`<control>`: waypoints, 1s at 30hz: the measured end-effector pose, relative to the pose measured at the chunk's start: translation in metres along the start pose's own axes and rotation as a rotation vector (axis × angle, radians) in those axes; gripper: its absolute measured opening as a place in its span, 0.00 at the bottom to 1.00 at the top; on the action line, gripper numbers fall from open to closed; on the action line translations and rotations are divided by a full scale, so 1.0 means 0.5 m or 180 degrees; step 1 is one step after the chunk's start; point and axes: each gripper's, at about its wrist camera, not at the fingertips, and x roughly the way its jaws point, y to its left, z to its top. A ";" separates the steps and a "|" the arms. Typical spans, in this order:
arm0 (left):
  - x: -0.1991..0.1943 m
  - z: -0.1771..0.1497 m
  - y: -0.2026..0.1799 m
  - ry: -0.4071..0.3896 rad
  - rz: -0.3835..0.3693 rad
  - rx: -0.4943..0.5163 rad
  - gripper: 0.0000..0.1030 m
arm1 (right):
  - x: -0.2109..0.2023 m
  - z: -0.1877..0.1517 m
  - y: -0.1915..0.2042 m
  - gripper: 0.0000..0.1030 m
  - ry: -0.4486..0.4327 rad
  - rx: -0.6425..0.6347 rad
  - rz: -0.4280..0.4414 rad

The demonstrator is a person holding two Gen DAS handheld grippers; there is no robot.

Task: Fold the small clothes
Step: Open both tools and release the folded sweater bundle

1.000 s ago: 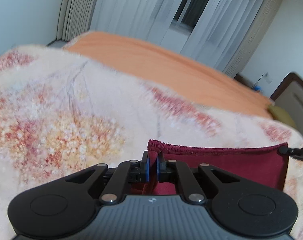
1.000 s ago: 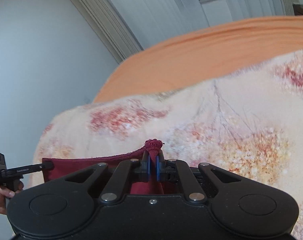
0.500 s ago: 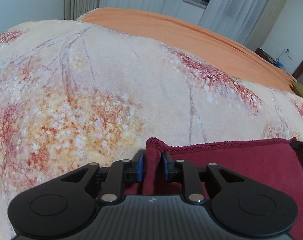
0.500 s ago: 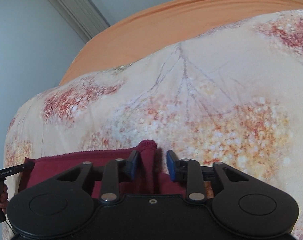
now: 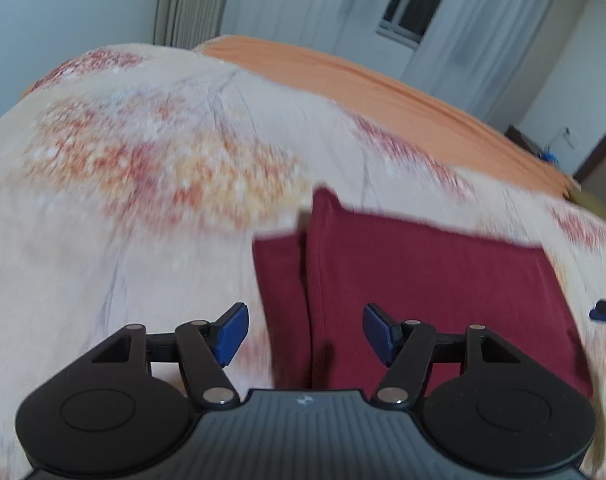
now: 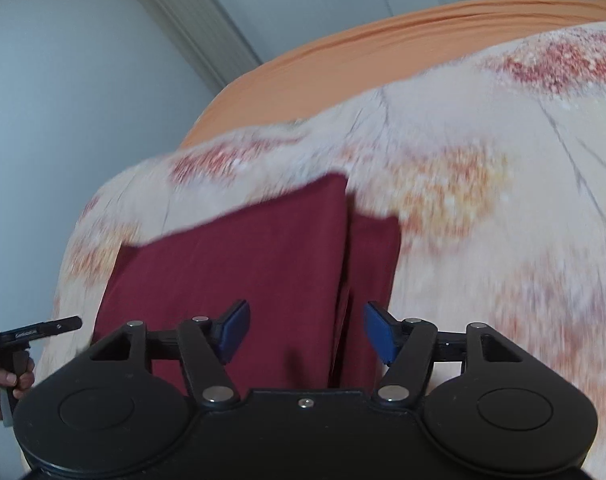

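The red cloth (image 5: 423, 280) lies folded flat on the flowery blanket (image 5: 143, 200). Both tongs, left (image 5: 305, 334) and right (image 6: 305, 332), have just been opening and are spread, pinching nothing, above the cloth's near edge.

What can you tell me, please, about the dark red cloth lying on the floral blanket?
The dark red cloth is a plain, soft-looking fabric, lying flat on the floral blanket in folded layers, with a narrow strip showing beside the upper layer's side edge. Both views are motion-blurred. Neither the left gripper nor the right gripper grips it; their jaws have just been opening.
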 end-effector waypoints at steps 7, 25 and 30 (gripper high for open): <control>-0.037 -0.135 -0.013 0.0281 -0.0213 -0.0101 0.46 | -0.014 -0.122 0.002 0.38 0.0240 0.0029 -0.0090; 0.003 -0.159 0.003 0.0670 0.0009 -0.0071 0.04 | 0.005 -0.132 -0.033 0.15 0.0622 0.0315 -0.0020; -0.051 -0.149 0.005 0.0508 0.0164 -0.0099 0.23 | -0.063 -0.116 0.022 0.33 0.0238 -0.0166 -0.0197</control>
